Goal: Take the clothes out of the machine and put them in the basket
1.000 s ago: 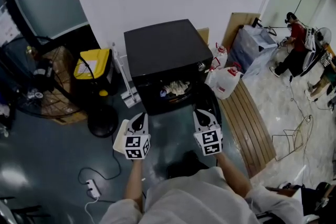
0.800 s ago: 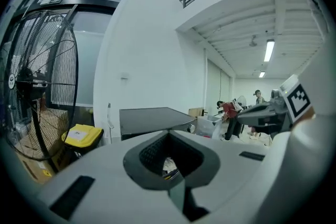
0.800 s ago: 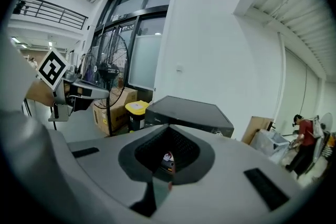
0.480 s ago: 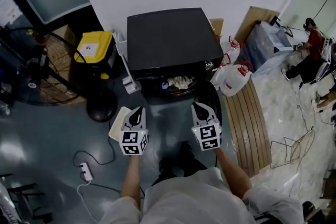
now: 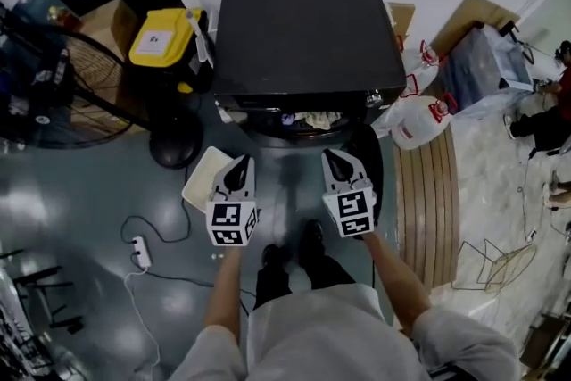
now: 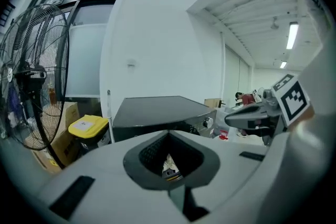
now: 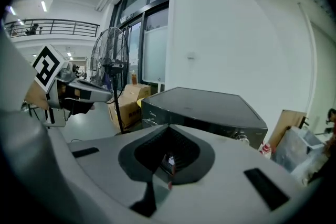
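Nearer machine (image 5: 308, 31), right hand-held gripper (image 5: 333, 158), clothes (image 5: 315, 118) just beyond

At the left a black standing fan (image 5: 55, 94) rises from its round base (image 5: 175, 141) near a yellow-lidded bin (image 5: 161, 37) and a cardboard box (image 5: 103, 20), a white power strip (image 5: 138, 251) lies lower left, and red-capped white jugs (image 5: 417, 120) stand beside a slatted wooden board (image 5: 424, 192) at right.

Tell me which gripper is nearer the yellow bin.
Left. In the head view, the left gripper is below-right of the bin; the right gripper lies farther right.
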A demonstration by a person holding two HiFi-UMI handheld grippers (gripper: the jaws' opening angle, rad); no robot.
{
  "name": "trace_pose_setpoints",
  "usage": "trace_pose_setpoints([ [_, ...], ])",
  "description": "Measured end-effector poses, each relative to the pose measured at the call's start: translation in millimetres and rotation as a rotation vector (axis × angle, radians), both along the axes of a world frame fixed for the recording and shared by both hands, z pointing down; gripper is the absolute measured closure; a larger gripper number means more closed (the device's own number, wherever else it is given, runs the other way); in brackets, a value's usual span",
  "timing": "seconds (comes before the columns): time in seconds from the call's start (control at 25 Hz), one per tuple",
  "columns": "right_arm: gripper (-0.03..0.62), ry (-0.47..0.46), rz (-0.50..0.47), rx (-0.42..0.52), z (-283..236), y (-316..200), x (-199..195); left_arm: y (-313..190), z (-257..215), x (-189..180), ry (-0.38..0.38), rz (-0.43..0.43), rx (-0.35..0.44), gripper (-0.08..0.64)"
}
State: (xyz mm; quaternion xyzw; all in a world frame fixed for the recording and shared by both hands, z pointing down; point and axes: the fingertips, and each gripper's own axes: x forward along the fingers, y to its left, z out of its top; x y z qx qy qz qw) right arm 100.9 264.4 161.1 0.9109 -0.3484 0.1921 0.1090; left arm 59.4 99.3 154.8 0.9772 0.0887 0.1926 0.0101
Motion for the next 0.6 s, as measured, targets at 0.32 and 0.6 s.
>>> trace_pose_setpoints([
  [0.32, 0.568, -0.032, -0.031, -0.002, 49, -15, 40, 5, 50, 27, -0.04, -0.011, -0.008, 0.54],
  [0.6, 0.568, -0.038, -0.026, -0.021, 100, -39, 60, -10, 103, 46, -0.053, 0.013, -0.009, 0.541],
])
